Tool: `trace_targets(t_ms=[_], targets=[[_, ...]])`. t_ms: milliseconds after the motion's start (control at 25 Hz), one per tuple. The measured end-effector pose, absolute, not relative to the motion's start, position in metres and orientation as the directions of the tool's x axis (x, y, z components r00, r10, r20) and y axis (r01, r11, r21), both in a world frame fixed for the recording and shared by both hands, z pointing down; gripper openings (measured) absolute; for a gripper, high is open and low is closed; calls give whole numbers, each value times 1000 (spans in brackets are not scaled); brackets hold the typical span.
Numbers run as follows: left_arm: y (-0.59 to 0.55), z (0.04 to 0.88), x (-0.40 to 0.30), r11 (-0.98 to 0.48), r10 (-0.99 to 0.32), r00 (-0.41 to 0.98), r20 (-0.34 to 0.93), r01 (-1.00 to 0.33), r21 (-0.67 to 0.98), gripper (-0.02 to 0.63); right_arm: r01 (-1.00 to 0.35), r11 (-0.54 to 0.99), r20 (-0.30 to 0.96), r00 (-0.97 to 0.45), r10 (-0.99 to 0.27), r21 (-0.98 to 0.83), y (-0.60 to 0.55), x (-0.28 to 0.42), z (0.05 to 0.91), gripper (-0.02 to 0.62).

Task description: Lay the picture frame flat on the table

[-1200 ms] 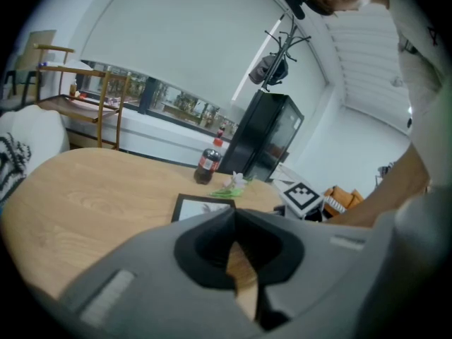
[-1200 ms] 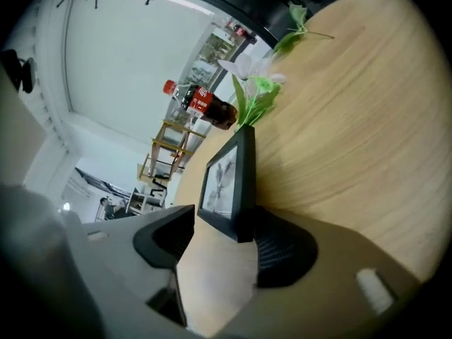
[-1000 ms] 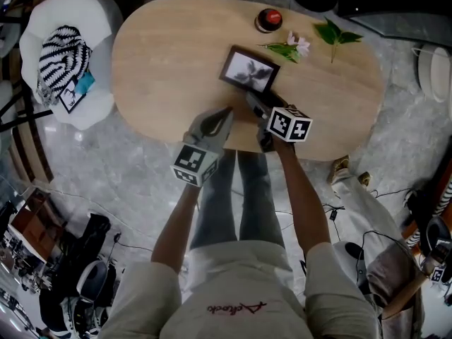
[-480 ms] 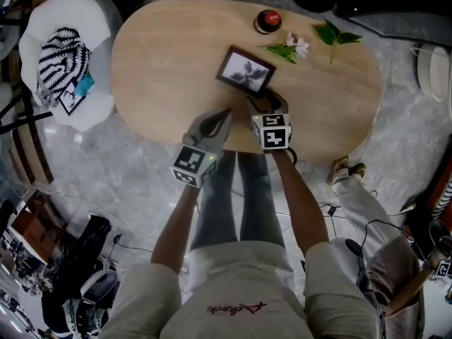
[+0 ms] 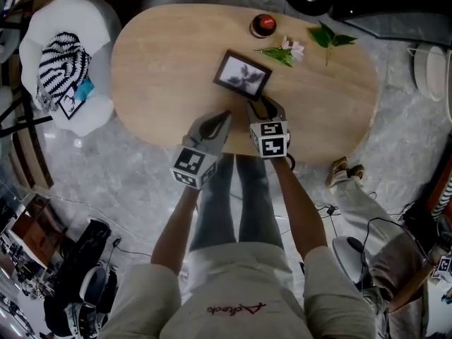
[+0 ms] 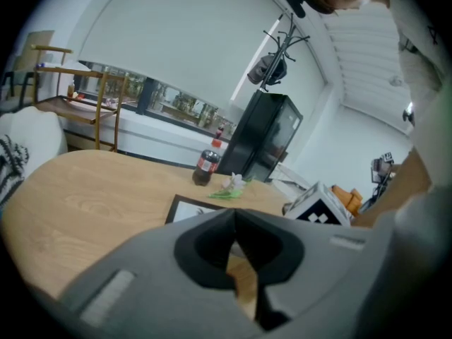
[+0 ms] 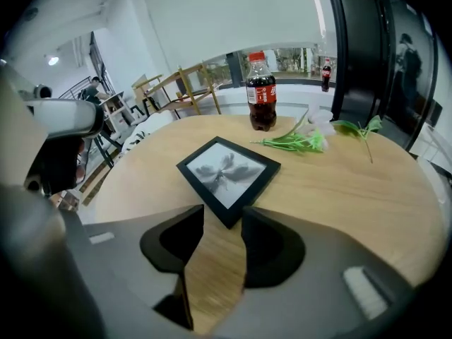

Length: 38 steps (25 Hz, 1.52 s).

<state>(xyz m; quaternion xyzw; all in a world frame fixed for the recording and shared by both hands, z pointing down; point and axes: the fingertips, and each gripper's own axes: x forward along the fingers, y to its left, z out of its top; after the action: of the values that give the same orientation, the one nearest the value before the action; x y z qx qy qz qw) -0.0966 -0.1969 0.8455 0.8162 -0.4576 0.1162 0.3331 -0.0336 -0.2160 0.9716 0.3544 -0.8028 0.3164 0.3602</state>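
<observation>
The black picture frame [image 5: 242, 75] with a grey flower print lies flat on the oval wooden table [image 5: 162, 55], face up. In the right gripper view the picture frame [image 7: 227, 171] rests just beyond the jaws. My right gripper [image 5: 263, 105] hovers at the frame's near corner, apart from it. Its jaws are closing, with only bare tabletop showing between them [image 7: 222, 217]. My left gripper [image 5: 227, 112] is shut and empty, to the left of the right one near the table's front edge. The left gripper view [image 6: 235, 214] shows a corner of the picture frame [image 6: 187, 209] past its tips.
A cola bottle [image 5: 265, 24] stands at the table's far edge, with a flower sprig [image 5: 282, 50] and a green leaf stem [image 5: 328, 36] beside it. A white armchair with a striped cushion [image 5: 63, 62] stands left of the table. The person's legs are against the near edge.
My right gripper has drawn back a little from the frame's near corner and turned its marker cube upward. The frame and the left gripper have stayed where they were.
</observation>
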Motion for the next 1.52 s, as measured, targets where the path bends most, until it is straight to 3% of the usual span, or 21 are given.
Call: trace_targets(t_ms=[360, 1520], targets=[[-198, 840, -94, -372, -661, 559, 501, -823, 428, 0, -807, 553, 788, -472, -396, -206, -219, -27, 948, 5], [-224, 704, -99, -428, -709, 546, 445, -836, 344, 0, -808, 541, 595, -558, -578, -232, -244, -23, 735, 5]])
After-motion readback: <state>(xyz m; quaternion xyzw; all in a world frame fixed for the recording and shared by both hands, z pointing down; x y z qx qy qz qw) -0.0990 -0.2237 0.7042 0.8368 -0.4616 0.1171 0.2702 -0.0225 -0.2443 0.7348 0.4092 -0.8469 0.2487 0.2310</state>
